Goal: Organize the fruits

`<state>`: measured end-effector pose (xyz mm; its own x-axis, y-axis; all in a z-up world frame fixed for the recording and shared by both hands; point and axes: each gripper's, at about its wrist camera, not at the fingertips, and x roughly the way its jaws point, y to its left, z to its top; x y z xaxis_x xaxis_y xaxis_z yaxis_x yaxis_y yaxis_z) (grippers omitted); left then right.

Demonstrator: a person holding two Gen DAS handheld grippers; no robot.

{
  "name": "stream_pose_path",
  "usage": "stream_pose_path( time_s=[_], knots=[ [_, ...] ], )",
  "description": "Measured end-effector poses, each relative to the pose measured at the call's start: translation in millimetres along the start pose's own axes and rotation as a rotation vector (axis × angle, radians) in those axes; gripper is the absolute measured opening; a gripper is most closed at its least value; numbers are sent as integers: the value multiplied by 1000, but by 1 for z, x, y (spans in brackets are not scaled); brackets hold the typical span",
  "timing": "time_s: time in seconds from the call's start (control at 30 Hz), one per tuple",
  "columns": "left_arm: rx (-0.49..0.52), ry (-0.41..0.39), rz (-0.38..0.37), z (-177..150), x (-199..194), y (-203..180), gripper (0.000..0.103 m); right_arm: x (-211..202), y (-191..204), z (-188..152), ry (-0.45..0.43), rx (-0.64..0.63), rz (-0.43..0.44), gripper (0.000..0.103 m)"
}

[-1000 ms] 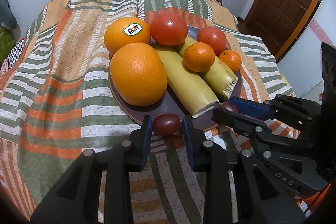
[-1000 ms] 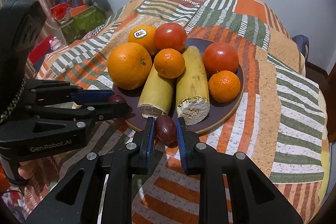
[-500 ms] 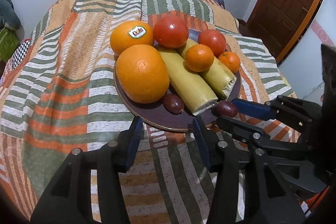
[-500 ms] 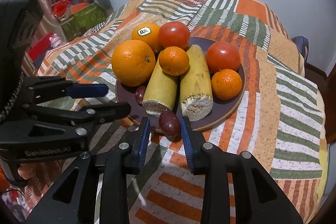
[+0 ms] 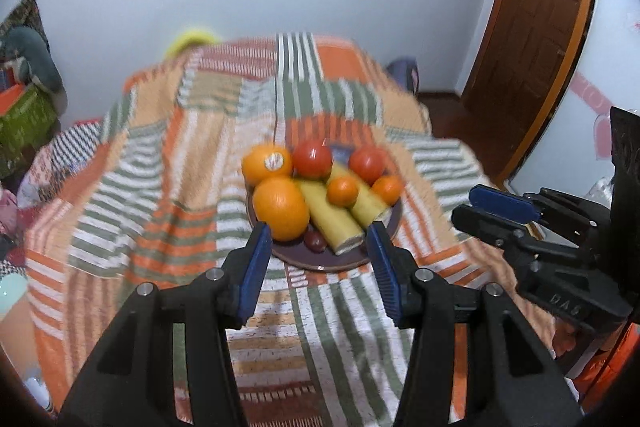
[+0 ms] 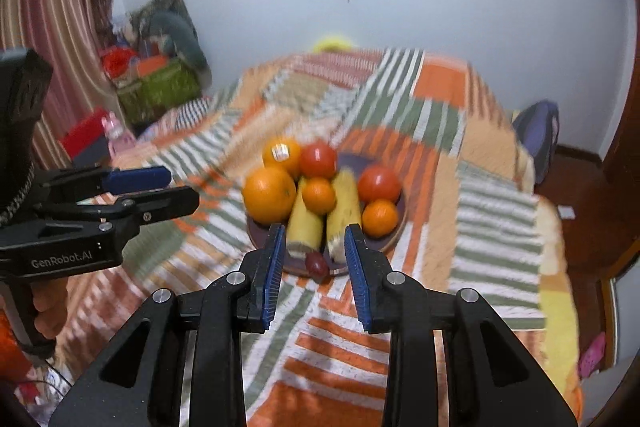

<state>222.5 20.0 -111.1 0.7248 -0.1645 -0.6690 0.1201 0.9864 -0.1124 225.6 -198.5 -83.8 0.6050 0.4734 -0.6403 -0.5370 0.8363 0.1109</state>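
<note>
A round dark purple plate (image 5: 394, 223) sits on the striped orange, green and white patchwork bedspread (image 5: 172, 163) toward the bed's near edge. It carries two large oranges (image 5: 281, 207), two red tomatoes (image 5: 312, 159), two small mandarins (image 5: 342, 191) and two yellow peeled cane pieces (image 5: 330, 223). A small dark red grape (image 5: 314, 240) lies at the plate's near rim. The left tool (image 5: 318, 247) and the right tool (image 6: 314, 249) both hang above the bed with jaws apart and empty, having just been opening. A brown wooden door (image 5: 532, 15) stands at the right.
</note>
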Motion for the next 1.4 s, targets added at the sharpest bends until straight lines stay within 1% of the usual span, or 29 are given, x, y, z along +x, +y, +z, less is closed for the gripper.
stream_pose_path(
  time_s=[0.07,0.27,0.43,0.57,0.6,0.67,0.7,0.8,0.83,0.87,0.9,0.93,0.97,1.03,1.13,1.17,1.2,1.23,1.27,1.33,1.4],
  knots=[
    [4,-54,-3,3,-27,-5,49,-26,5,7,-60,-5,-6,28],
    [31,-230,36,7,-103,-23,49,-97,26,19,-227,-23,-12,28],
    [28,-363,63,3,-159,-32,50,-138,44,21,-336,-37,-11,28],
    [20,-445,90,-2,-191,-36,52,-160,51,20,-411,-22,-2,30],
    [18,-459,91,-3,-196,-37,53,-163,52,20,-421,-17,2,32],
    [14,-487,97,-6,-206,-39,55,-171,55,18,-451,-5,4,45],
    [16,-499,101,-7,-210,-41,57,-173,57,17,-464,-4,-2,46],
    [23,-533,112,-11,-220,-44,67,-178,63,16,-489,-18,-22,49],
    [23,-543,113,-13,-222,-45,69,-180,65,15,-494,-22,-24,52],
    [24,-551,115,-14,-226,-46,70,-180,66,16,-499,-23,-27,61],
    [26,-559,117,-15,-228,-46,72,-180,65,15,-504,-21,-32,66],
    [28,-566,120,-17,-230,-47,73,-181,66,14,-518,-17,-48,74],
    [28,-572,124,-18,-232,-48,75,-183,67,13,-528,-16,-60,80],
    [33,-581,132,-21,-235,-51,79,-183,69,14,-539,-23,-79,82],
    [43,-583,139,-24,-235,-55,85,-185,72,12,-537,-22,-84,86],
    [43,-584,141,-23,-234,-56,86,-185,73,11,-536,-20,-89,89],
    [41,-585,143,-23,-236,-57,92,-186,73,10,-538,-19,-96,91],
    [38,-588,145,-24,-236,-57,96,-186,72,10,-542,-15,-108,96],
    [34,-594,147,-25,-238,-58,97,-186,73,6,-547,-11,-118,100],
    [33,-601,154,-27,-239,-59,102,-188,72,2,-554,-7,-130,103],
    [35,-602,157,-29,-239,-58,103,-188,73,1,-550,-11,-138,103]
  ],
)
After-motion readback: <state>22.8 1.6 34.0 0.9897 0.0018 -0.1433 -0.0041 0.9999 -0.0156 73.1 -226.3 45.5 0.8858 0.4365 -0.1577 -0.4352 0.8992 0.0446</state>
